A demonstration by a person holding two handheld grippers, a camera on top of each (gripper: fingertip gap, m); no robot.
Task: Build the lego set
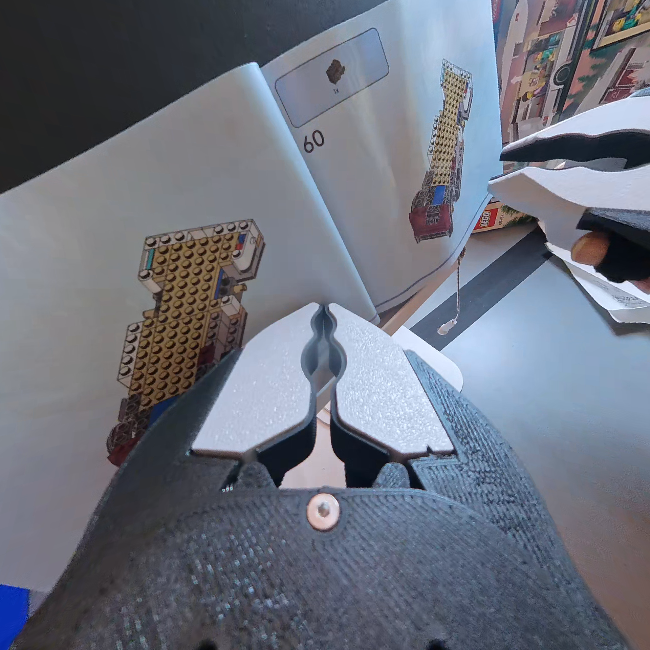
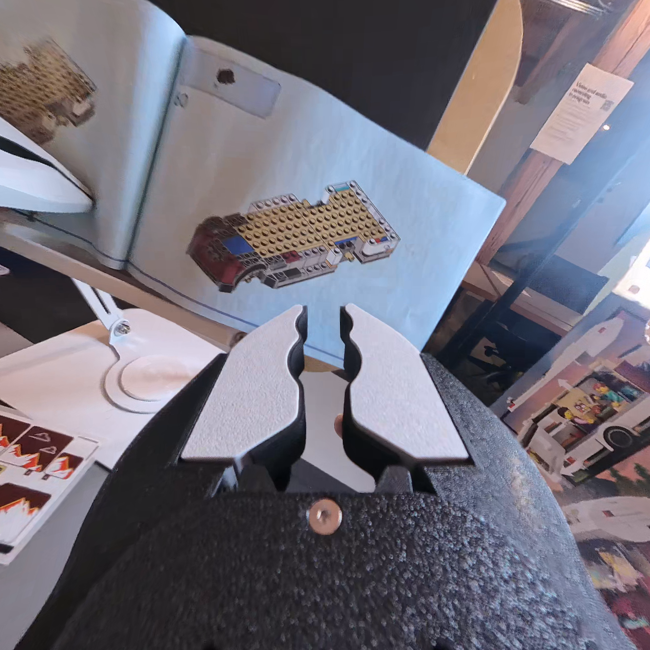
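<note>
Left wrist view: left gripper (image 1: 323,306), white fingers clenched, tips meeting at the bottom edge of the booklet's left page; whether the page edge is pinched between them cannot be told. Instruction booklet (image 1: 197,169), pale blue, open and propped upright on a white stand (image 1: 436,358), directly ahead of the gripper; left page bears a drawing of a tan studded brick model, right page a smaller drawing and a grey parts panel. Right gripper (image 1: 496,172) enters from the right edge beside the booklet's right page, white fingers slightly parted, a gloved hand (image 1: 612,253) with one bare fingertip behind it. Cardboard toy box (image 1: 569,70) stands behind the booklet at upper right. Grey table (image 1: 527,404) below, with a thin cord ending in a white tip (image 1: 448,327) hanging from the booklet's lower corner. Right wrist view: right gripper (image 2: 323,309) released, fingers apart with nothing between them, tips just below the lower edge of the booklet's right page (image 2: 351,176), pointed up at the printed brick model. The left gripper's white fingers (image 2: 42,186) show at the left edge against the other page. Sticker sheet (image 2: 31,464) with flame designs lies at lower left, beside the stand's round white base (image 2: 147,380).
</note>
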